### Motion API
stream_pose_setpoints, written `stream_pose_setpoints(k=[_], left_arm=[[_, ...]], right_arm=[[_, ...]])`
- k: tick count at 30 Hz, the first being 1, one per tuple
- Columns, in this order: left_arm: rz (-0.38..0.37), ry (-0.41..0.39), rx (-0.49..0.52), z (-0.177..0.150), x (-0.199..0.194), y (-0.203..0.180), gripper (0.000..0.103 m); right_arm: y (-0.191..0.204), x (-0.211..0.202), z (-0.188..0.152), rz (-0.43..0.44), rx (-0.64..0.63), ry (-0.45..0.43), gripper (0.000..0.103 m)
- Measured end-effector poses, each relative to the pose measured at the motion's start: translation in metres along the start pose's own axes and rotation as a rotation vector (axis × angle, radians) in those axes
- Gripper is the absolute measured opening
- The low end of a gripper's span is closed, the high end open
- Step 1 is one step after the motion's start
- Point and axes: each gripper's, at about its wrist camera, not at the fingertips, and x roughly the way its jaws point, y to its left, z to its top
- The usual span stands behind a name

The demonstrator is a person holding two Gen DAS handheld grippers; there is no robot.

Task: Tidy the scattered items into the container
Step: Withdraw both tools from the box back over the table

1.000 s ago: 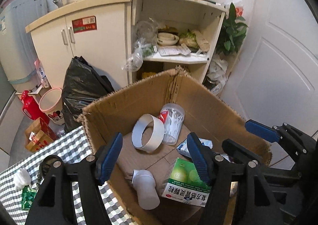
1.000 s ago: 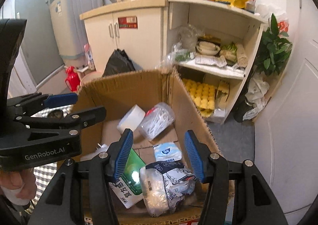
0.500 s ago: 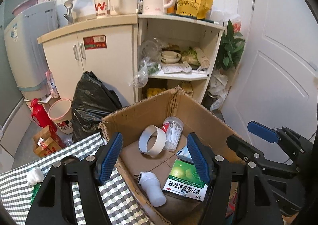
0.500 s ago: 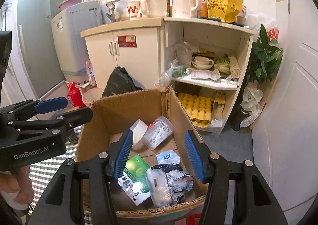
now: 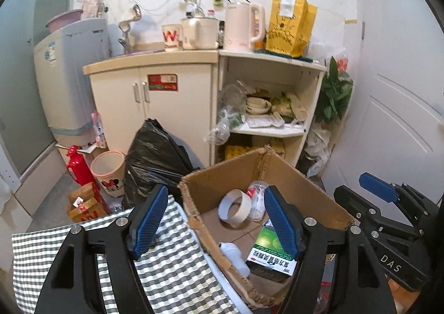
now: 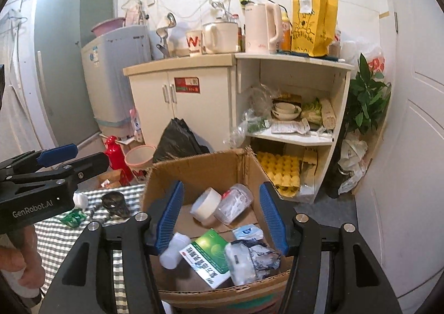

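Open cardboard box (image 6: 194, 172); tape roll (image 6: 205, 204) inside

Checked tablecloth (image 6: 69, 233) — green packet (image 6: 72, 218), dark object (image 6: 113, 203) on it.

The right tongs (image 6: 220, 221) hang wide apart and empty above a cardboard box (image 6: 199, 172). Inside the box lie a roll of tape (image 6: 204, 204) touching a clear plastic jar (image 6: 233, 203), a white bottle (image 6: 173, 250), a green and white medicine box (image 6: 209, 255), a small blue and white packet (image 6: 247, 232) and a crumpled bag (image 6: 249, 257). The left tongs (image 6: 55, 158) reach in from the left, gaping too, held by a hand (image 6: 19, 264). On the checked desk (image 6: 58, 233) beside the box lie a green packet (image 6: 72, 218), a white lump (image 6: 80, 199) and a dark round object (image 6: 113, 203).
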Motion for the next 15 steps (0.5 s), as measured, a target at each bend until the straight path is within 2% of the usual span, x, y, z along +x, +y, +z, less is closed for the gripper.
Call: stream_pose_setpoints(k=[5, 15], left_arm=[[0.038, -0.036, -0.02, -0.004, -0.024, 0.015, 0.08], [0.124, -0.1, -0.077, -0.012, -0.073, 0.053, 0.091]], right_arm=[[0.016, -0.012, 0.002, 0.034, -0.009, -0.033, 0.061], [0.058, -0.035, 0.005, 0.099, -0.045, -0.098, 0.074]])
